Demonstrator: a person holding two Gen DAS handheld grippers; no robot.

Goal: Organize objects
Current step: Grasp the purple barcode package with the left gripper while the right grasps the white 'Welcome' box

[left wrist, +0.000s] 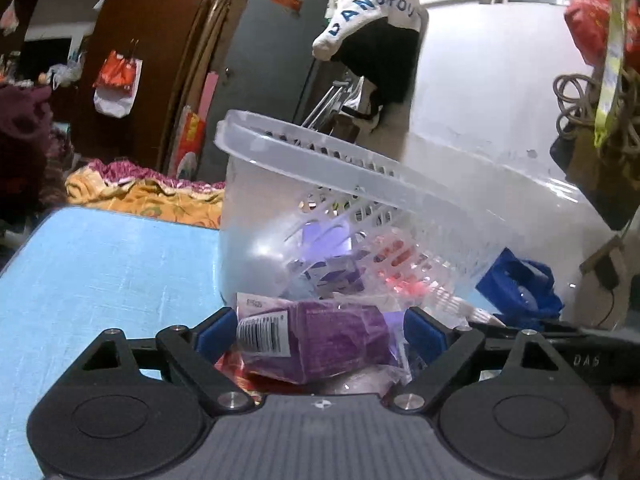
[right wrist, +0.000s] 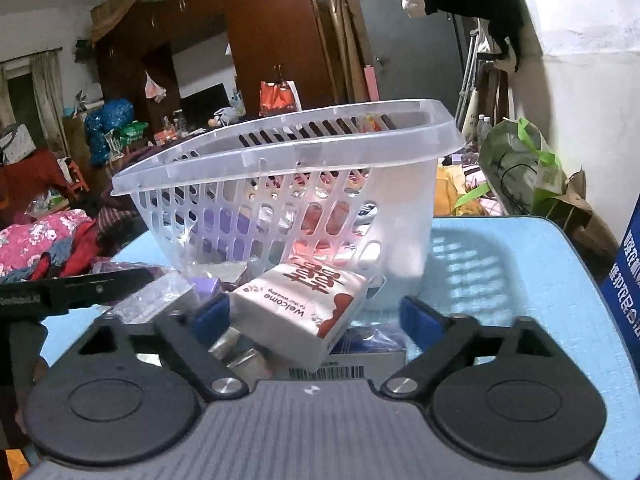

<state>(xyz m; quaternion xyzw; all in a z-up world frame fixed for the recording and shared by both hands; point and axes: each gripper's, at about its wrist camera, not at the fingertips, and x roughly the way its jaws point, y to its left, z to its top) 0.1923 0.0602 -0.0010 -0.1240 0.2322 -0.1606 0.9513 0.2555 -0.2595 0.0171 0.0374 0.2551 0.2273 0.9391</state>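
A clear plastic basket (left wrist: 320, 148) (right wrist: 280, 148) with slotted walls stands tilted on the blue table (left wrist: 100, 272) (right wrist: 520, 280), with purple and red packets showing through it. In front of it lies a heap of packets. My left gripper (left wrist: 320, 332) is open around a purple wrapped packet (left wrist: 320, 344) with a barcode label, and its blue pads stand a little off both sides. My right gripper (right wrist: 316, 320) is open around a white tissue pack (right wrist: 300, 308) printed in red, with a clear gap on the right side.
A barcoded box (right wrist: 360, 356) lies under the tissue pack, and silver packets (right wrist: 152, 300) lie to its left. A blue bag (left wrist: 516, 280) sits right of the basket by the white wall. A tall blue box (right wrist: 628, 280) stands at the table's right edge. Bedding and clutter lie beyond the table.
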